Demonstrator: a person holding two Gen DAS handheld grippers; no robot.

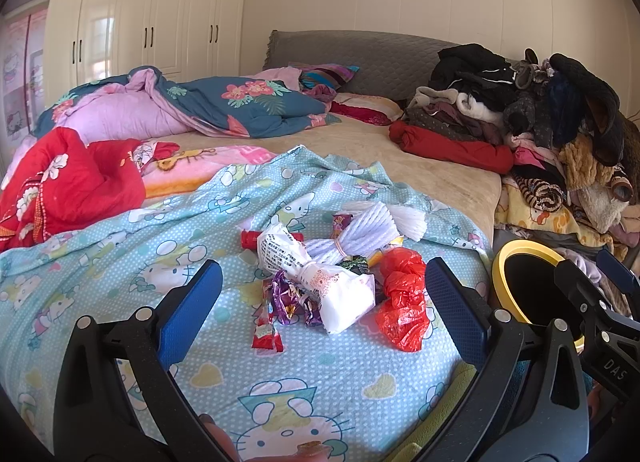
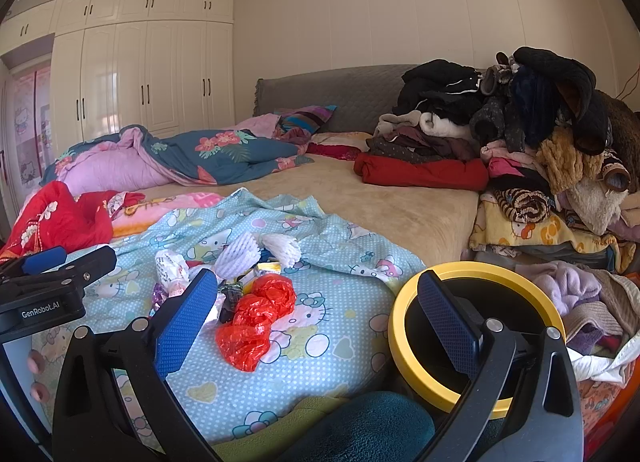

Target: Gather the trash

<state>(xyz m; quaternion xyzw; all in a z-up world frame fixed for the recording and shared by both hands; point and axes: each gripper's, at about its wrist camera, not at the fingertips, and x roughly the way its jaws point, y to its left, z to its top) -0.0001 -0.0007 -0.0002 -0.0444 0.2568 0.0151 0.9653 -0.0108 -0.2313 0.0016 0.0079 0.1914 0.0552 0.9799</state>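
Both grippers are spread wide and carrying nothing as we look in. The left gripper, with its blue textured pads on black arms, is lined up on the litter pile, its jaws standing either side of it without touching. The right gripper hangs just to the right of the pile, one blue pad in front of the round yellow-rimmed bin with a black inside.

As for progress, I'd say the job is barely begun: all the trash in sight lies on the light-blue cartoon-cat bedsheet with white dots, and the bin's dark interior shows nothing I can make out.

Now the pile, working away from the bin. Nearest to it is a crinkled, glossy red plastic bag, thin film, likely to collapse in a pinch. Just left of that is a crumpled white printed paper wrapper, long and lumpy. Left again lie shiny purple foil candy wrappers and a flat red-and-white sachet. Behind the paper wrapper is a ribbed white foam fruit net, soft and springy, with a small red tube-like piece at the pile's far left.

Beyond the bin rises a heap of mixed clothes, knits and fleece. That's laundry, not litter.
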